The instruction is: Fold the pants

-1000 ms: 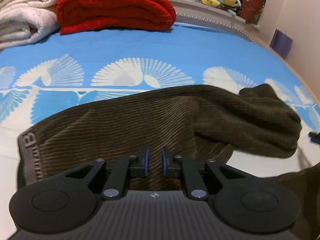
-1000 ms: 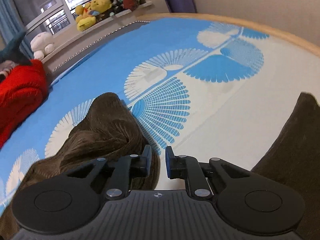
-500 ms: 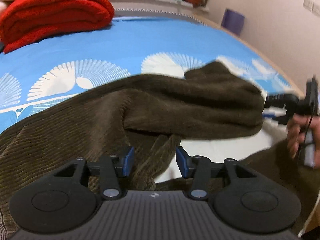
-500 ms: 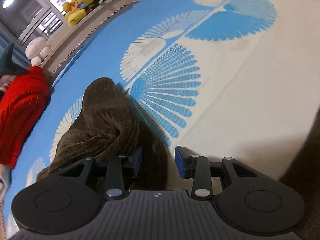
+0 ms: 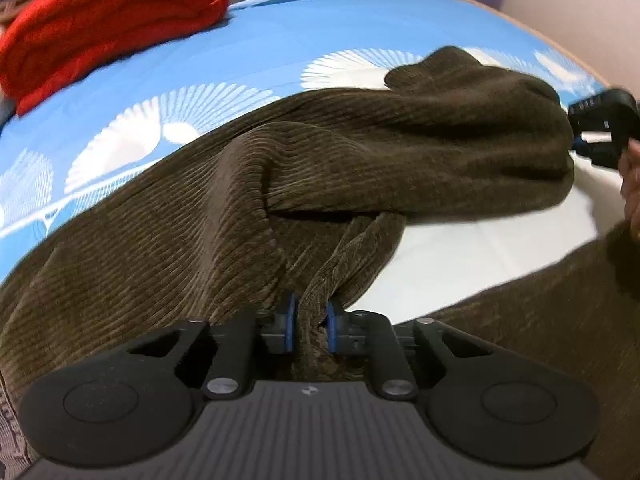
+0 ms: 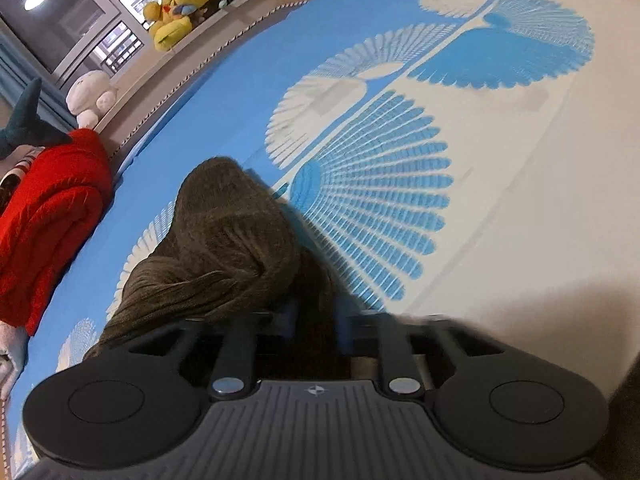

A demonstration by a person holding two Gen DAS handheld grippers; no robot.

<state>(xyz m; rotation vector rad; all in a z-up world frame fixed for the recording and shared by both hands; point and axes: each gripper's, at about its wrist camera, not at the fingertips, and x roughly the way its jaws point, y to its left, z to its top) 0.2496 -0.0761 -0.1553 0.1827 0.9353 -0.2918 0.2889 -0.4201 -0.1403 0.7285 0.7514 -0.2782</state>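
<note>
Closing grippers (image 5: 310,320) pinching pants (image 5: 360,152)

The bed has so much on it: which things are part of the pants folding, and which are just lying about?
Part of the job:
- brown corduroy pants
- left gripper, closing on a pinched fold
- right gripper, closing at the leg end

Lying about:
- red blanket
- yellow plush toy
- white plush toy

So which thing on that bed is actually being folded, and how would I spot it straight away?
Start from the big bed with the blue and white fan-patterned cover. Across its middle lies a long, dark brown pair of ribbed corduroy pants. Unlike the thick red blanket folded at the bed's far end, the pants are dull, rumpled and pinched by a hand-held gripper.
</note>
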